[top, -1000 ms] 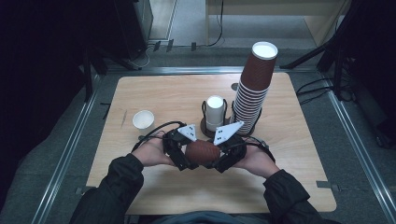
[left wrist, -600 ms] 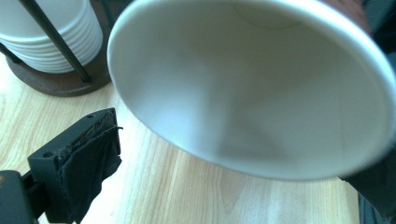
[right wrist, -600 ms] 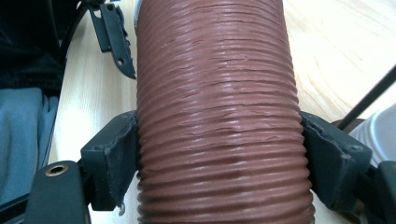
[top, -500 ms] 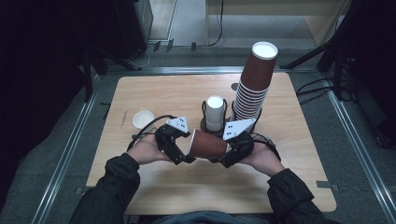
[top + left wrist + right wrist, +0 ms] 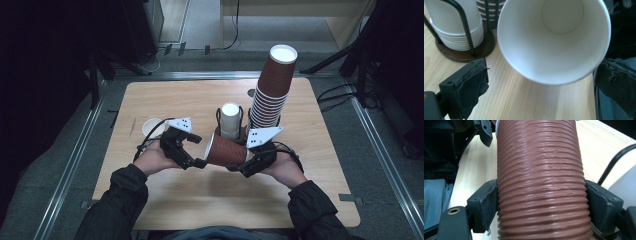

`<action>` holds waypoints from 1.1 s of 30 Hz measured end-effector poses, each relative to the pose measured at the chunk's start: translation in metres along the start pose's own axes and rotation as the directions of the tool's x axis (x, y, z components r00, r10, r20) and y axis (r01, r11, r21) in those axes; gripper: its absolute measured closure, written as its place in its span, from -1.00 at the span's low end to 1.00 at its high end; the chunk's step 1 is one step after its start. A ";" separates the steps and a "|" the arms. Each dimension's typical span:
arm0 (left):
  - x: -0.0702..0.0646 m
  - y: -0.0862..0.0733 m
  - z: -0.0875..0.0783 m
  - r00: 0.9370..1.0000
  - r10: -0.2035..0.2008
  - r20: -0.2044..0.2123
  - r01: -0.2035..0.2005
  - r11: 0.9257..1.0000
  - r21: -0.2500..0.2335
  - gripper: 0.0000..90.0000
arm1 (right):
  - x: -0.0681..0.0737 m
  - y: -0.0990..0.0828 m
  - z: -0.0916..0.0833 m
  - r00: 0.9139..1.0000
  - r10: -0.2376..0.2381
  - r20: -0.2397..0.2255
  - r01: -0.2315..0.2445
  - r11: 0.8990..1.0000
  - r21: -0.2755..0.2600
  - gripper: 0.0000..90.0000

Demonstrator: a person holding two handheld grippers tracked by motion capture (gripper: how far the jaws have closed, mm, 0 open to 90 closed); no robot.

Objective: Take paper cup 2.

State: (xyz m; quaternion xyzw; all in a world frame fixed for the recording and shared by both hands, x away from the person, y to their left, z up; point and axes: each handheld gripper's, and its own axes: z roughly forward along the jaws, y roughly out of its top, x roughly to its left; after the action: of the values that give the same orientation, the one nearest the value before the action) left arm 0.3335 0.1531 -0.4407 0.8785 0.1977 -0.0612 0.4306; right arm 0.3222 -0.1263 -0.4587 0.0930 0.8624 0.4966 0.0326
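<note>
R gripper [image 5: 541, 202] is clamping the ribbed brown cup [image 5: 541, 177] w/ padded black jaws on both sides, holding it sideways above the wooden table [image 5: 310, 165]. L gripper [image 5: 541, 85] is standing w/ jaws apart, facing the cup's smooth white inside; its base is cut off. Rack [image 5: 469, 47] w/ white cups is sitting behind, partly cropped

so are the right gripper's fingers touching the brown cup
Touching: in the right gripper view both fingers press against the ribbed sides of the brown cup, with no gap.
</note>
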 end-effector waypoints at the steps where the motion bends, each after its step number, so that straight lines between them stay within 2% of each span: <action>1: 0.000 0.001 0.001 1.000 0.004 -0.001 -0.004 1.000 0.002 -1.00 | 0.001 0.000 0.001 1.000 -0.003 -0.002 0.003 1.000 -0.002 -0.56; 7: -0.004 0.003 0.009 0.999 0.012 0.031 -0.012 1.000 0.012 -1.00 | 0.006 0.003 0.006 0.999 -0.038 -0.019 0.037 0.999 -0.030 -0.56; 16: -0.007 0.006 0.014 0.998 0.010 0.067 -0.010 1.000 0.006 -1.00 | 0.012 0.005 0.013 0.997 -0.065 -0.047 0.063 0.997 -0.047 -0.56; 19: -0.007 0.006 0.015 0.998 0.005 0.064 -0.006 1.000 0.002 -1.00 | 0.013 0.006 0.015 0.996 -0.068 -0.049 0.066 0.997 -0.044 -0.56; 23: -0.009 0.007 0.012 0.998 0.020 0.058 -0.020 1.000 -0.009 -0.91 | 0.013 0.006 0.015 0.997 -0.066 -0.046 0.064 0.997 -0.048 -0.56; 25: -0.009 0.008 0.012 0.998 0.022 0.059 -0.021 1.000 -0.015 -0.88 | 0.012 0.006 0.015 0.997 -0.050 -0.052 0.048 0.998 -0.047 -0.56; 33: -0.008 0.007 0.011 0.998 0.020 0.066 -0.020 1.000 -0.005 -0.80 | 0.012 0.005 0.016 0.998 -0.045 -0.054 0.043 0.999 -0.032 -0.56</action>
State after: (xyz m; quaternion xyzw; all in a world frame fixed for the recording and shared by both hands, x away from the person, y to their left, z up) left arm 0.3296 0.1384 -0.4401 0.8770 0.1747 -0.0853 0.4394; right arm 0.3132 -0.1081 -0.4615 0.0599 0.8569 0.5116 0.0214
